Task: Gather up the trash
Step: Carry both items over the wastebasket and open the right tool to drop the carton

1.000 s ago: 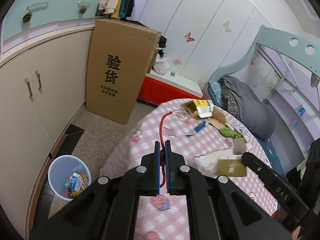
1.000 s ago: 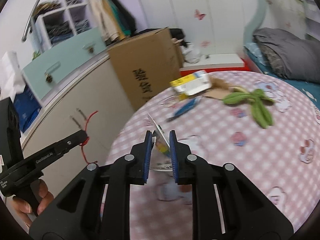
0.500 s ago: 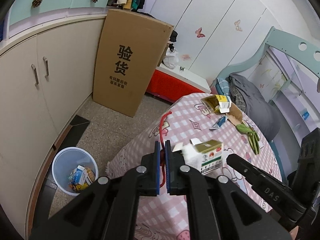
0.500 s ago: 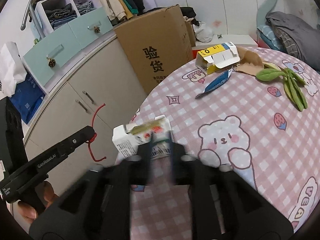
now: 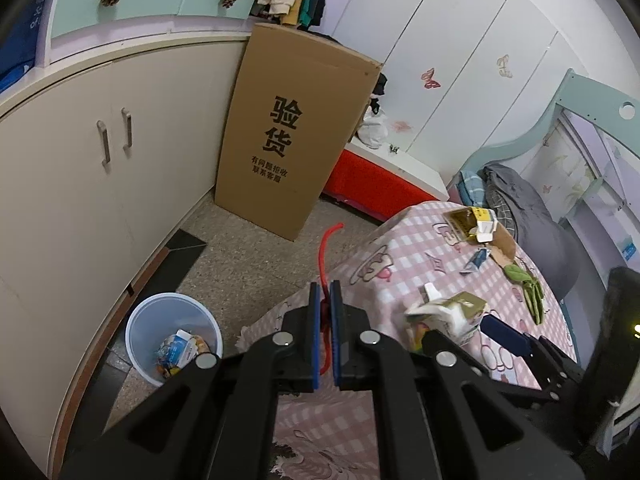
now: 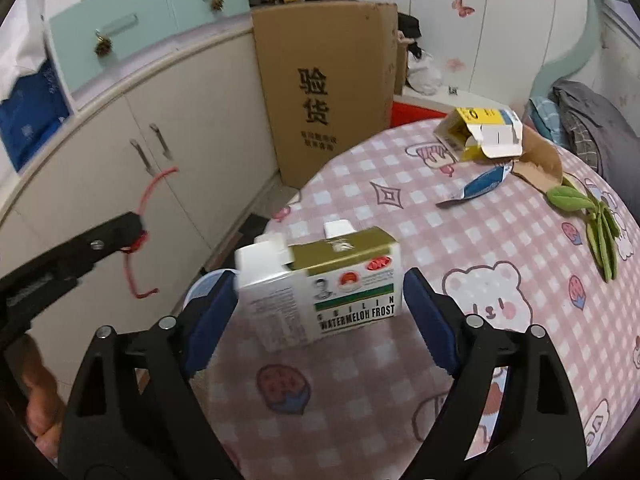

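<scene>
While left gripper (image 5: 325, 308) jaws pinch red cord (image 5: 326, 248), white-green Watermelon Frost box (image 6: 324, 284), flap open, between spread right gripper (image 6: 318, 304) jaws.

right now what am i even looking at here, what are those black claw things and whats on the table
There is no robot here. A person holds a black two-finger clamp in each hand, and each clamp carries a camera that looks along its fingers, so there is one picture per hand.

The left gripper is pinched shut on a red string. The right gripper is spread wide with a white and green box between its fingers.

On the pink checked table lie a yellow carton, a blue wrapper and green leaves. A bin stands on the floor.
</scene>
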Motion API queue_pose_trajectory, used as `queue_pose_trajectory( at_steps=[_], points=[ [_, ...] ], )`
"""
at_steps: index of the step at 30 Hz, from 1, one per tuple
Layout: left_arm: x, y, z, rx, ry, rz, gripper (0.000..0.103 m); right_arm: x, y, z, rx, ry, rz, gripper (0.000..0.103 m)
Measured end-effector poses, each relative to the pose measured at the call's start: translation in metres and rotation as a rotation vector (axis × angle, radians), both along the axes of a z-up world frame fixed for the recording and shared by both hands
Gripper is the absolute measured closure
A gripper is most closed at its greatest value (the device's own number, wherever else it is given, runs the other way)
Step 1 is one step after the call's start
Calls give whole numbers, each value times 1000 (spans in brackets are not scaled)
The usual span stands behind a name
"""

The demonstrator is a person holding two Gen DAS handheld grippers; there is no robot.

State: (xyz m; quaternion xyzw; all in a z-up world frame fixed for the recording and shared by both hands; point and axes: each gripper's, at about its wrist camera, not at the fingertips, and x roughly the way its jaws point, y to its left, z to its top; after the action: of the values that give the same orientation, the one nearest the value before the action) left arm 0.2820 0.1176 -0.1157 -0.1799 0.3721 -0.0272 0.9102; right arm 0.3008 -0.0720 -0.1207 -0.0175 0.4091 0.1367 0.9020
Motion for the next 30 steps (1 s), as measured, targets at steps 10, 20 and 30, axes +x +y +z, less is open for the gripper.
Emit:
queue_pose_trajectory(
  at_steps=[10, 20, 30],
  points=[
    [1, 39, -7, -28, 17, 53, 99, 1, 42, 13, 79, -24, 83, 30],
    [-9, 133, -21, -27, 55, 274, 99, 27, 136, -9, 163, 49, 225, 29],
    [-7, 190, -56, -25, 143, 359, 99, 50, 186, -54, 269, 173, 246, 19]
  ],
)
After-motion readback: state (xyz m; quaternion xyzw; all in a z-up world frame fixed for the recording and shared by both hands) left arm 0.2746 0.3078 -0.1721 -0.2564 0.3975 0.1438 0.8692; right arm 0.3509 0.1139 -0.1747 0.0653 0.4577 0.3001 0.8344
